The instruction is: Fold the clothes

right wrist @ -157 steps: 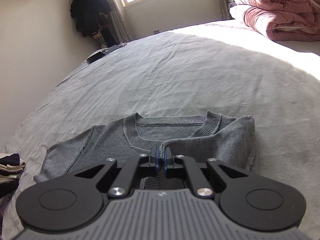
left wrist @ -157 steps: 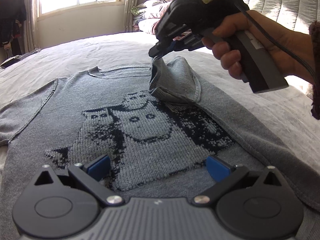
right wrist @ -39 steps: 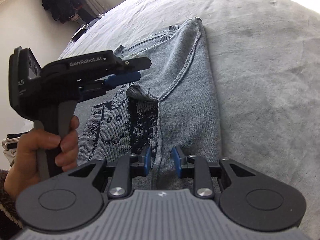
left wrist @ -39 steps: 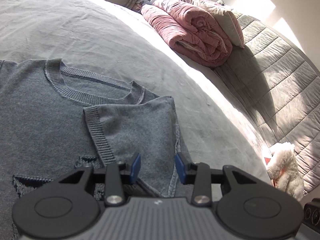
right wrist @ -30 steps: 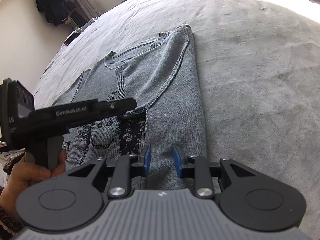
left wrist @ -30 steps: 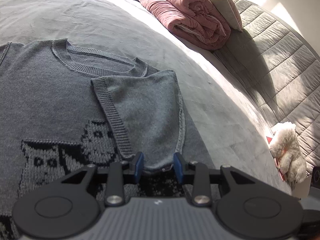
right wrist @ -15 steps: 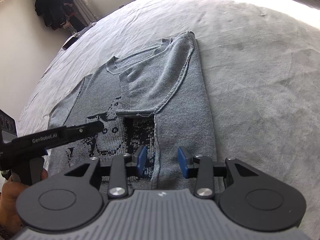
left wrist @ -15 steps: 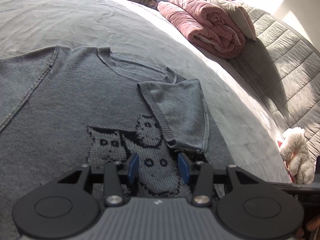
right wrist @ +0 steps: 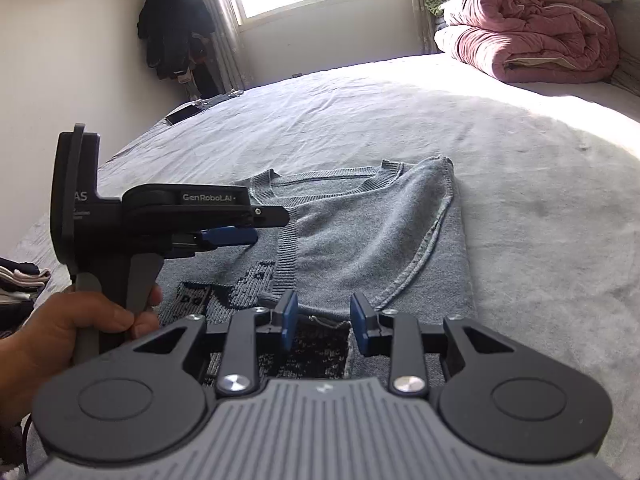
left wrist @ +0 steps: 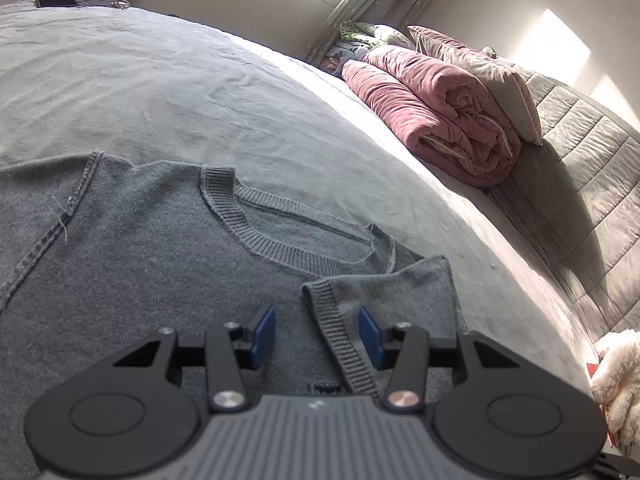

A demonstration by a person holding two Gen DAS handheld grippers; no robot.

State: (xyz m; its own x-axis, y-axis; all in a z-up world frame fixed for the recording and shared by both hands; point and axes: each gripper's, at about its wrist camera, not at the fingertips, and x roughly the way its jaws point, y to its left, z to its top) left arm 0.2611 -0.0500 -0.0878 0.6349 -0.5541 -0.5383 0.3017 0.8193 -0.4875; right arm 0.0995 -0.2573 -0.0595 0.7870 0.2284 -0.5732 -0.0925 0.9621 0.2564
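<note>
The left claw (left wrist: pixel 316 334) is held spread, and nothing is pinched by it. The ribbed cuff (left wrist: pixel 340 344) of the folded sleeve (left wrist: pixel 384 300) can be seen between its blue pads (left wrist: pixel 264 334), but the pads are not pressed on it. The right claw (right wrist: pixel 323 328) is being closed a little, and only air is held there; the sleeve's bottom edge and the dark picture (right wrist: pixel 240 284) on the sweater lie below the gap.

From the right claw's view, the left claw is seen at 9 o'clock, gripped by a hand (right wrist: pixel 88 320) and held above the cloth.

The sweater (left wrist: pixel 140 264) is spread flat on the bed (left wrist: pixel 180 92), face up, with its collar (left wrist: pixel 280 236) at 12 o'clock. One sleeve has already been folded over the chest. The other sleeve is still laid out flat at 9 o'clock in the left claw's view.

Past the sweater, a pink blanket (left wrist: pixel 432 108) is piled at 1 o'clock, and a white plush toy (left wrist: pixel 616 380) sits at 4 o'clock by the bed's edge.

Some things could go wrong from here. The folded sleeve could be dragged open if it is brushed by a low claw. Two layers could be pinched together if a claw is pushed down too deep, and the neat fold would be pulled up. The soft knit could be stretched or bunched if only one side is lifted.
</note>
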